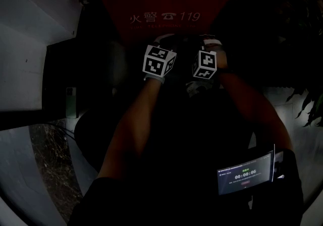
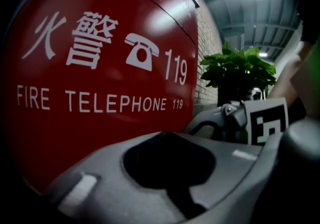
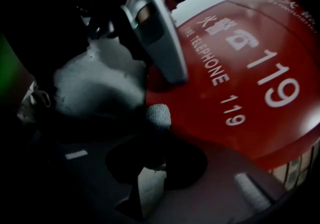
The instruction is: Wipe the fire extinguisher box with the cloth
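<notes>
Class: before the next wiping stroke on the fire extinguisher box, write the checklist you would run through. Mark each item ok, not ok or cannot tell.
1. Cloth held by the right gripper: ok. A tuft sticks out past its shut jaws.
2. Cloth pressed on the fire extinguisher box: cannot tell. The tuft only overlaps the red front's edge.
3. Left gripper free of cloth: ok. Its jaws are together with nothing between them.
4. Left gripper out of the wiping path: probably not ok. It sits over the red front, right beside the cloth.
5. Box front well lit in the head view: not ok, it is dim.
</notes>
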Demonstrator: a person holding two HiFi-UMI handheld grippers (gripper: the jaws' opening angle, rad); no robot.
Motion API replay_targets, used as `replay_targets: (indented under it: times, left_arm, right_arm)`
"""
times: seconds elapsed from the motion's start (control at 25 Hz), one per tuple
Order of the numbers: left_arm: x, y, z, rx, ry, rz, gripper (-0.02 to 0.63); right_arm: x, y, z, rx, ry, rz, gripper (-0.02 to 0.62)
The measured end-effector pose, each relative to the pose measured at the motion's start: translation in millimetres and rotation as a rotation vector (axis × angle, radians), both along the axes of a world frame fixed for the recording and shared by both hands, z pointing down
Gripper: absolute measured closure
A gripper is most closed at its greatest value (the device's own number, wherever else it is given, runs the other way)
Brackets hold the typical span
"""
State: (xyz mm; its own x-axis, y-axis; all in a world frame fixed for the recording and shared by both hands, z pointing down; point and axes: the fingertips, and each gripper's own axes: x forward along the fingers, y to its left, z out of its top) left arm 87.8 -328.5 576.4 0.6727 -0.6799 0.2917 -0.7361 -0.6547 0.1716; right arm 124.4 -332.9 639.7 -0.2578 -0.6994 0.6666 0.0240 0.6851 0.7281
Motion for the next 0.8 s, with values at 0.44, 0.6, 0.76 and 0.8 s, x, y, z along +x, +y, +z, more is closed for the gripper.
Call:
replay_targets:
  times: [0.44,0.6,0.76,0.8]
  left_arm:
    - [-14.8,3.1,-28.2,0.017,0.041,-0.034,0.603]
    - [-13.1,19.1,-100.6,0.177,-0.006,0.048,0.603]
    - [-28.2,33.1,-191.7,0.323,-0.014,0.038,0.603]
    - [-33.9,36.8,-210.8,0.345,-0.014,0.020,0.603]
  right_arm:
    - [-21.8,8.8,-47.7,0.033,-0.122,-0.064,0.526]
    - [-31.1,21.1,-114.1,0.189,-0.180,-0.043,0.526]
    - [-31.8,36.6,-206.7,0.343,-0.282,-0.020,0.526]
    - [-32.4,39.0,-231.9,0.375,-0.311,-0.013,0.526]
